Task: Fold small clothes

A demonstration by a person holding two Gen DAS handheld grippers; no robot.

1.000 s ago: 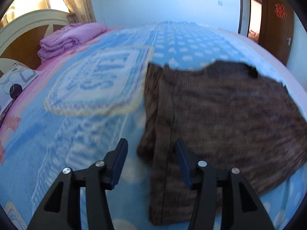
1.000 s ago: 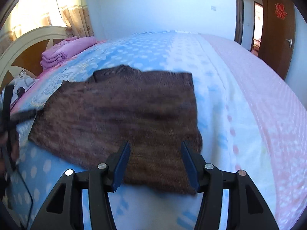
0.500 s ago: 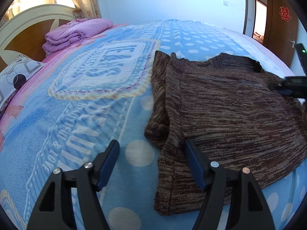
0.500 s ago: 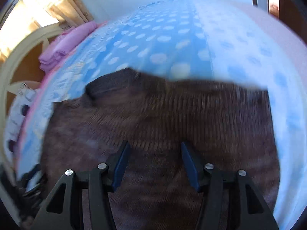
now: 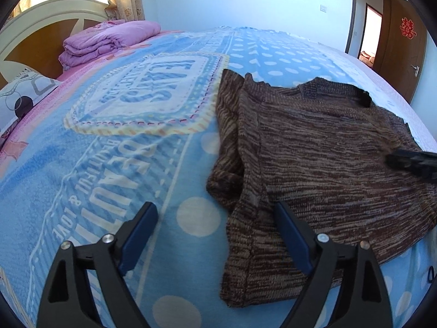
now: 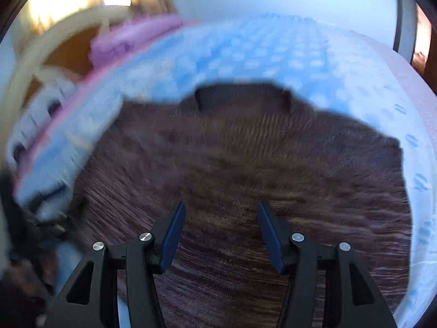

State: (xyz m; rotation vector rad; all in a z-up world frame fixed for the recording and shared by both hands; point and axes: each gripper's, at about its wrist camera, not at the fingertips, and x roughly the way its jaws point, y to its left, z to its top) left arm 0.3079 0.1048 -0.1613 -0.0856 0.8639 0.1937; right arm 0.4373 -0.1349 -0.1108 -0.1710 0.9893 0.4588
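A brown knit sweater (image 5: 314, 150) lies flat on the blue blanket, collar (image 5: 336, 90) at the far side, left sleeve folded in along its left edge. My left gripper (image 5: 214, 210) hovers over that near-left edge. Its jaws are opening, with the sweater's edge lying loose between them and neither pad pressing it. In the blurred right wrist view my right gripper (image 6: 221, 206) stands open just above the middle of the sweater (image 6: 245, 164), collar (image 6: 243, 95) ahead, nothing between its fingers. A dark blurred shape (image 5: 412, 161) at the right edge of the left view looks like that gripper.
The blue dotted blanket (image 5: 109, 164) covers the bed. A folded purple quilt (image 5: 109, 38) lies by the wooden headboard (image 5: 35, 35), with a patterned pillow (image 5: 21, 98) at the far left. A brown door (image 5: 401, 41) stands at the back right.
My left gripper's jaws have spread wider over the sweater's left edge. My right gripper has swept from the sweater's right hem to over its middle, and lower.
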